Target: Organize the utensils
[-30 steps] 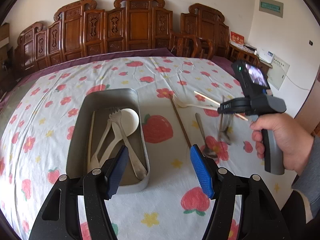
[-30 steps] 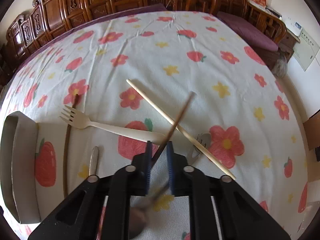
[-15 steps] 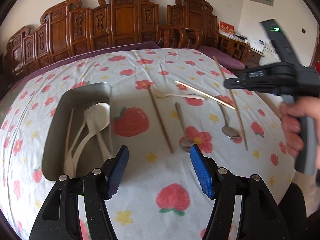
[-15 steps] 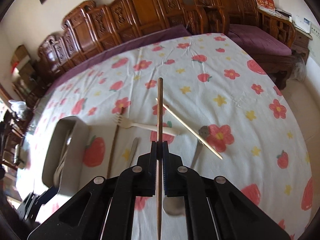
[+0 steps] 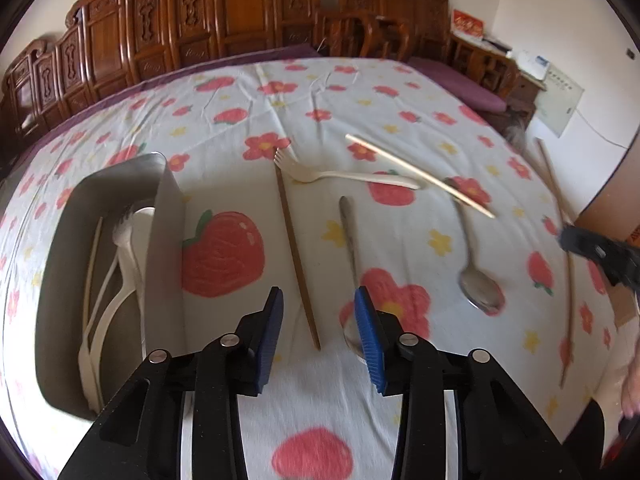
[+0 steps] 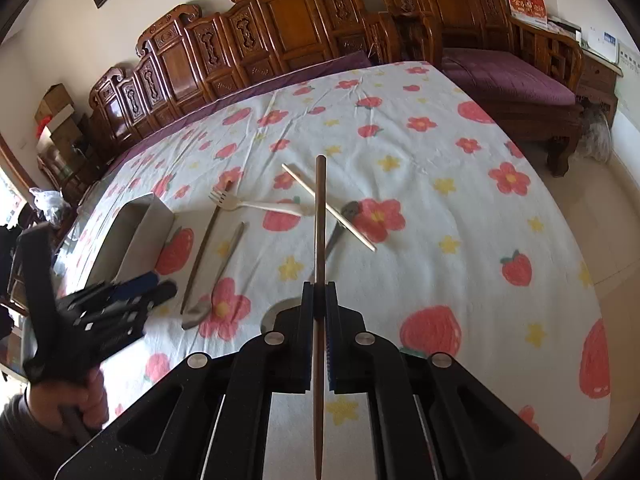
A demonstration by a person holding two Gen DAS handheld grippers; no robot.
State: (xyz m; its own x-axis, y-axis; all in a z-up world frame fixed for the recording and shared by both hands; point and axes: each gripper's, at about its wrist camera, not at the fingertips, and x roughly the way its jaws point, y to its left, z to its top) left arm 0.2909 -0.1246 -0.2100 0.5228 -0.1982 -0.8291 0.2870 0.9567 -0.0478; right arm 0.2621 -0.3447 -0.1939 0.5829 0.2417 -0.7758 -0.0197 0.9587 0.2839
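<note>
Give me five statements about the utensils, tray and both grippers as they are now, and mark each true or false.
1. The right gripper is shut on a brown chopstick. True.
2. The metal tray is empty. False: pale utensils lie in it.
3. The left gripper holds a spoon. False: its fingers are apart, holding nothing.
4. A pale fork lies on the cloth. True.
5. The light chopstick is in the tray. False: it lies on the cloth.
</note>
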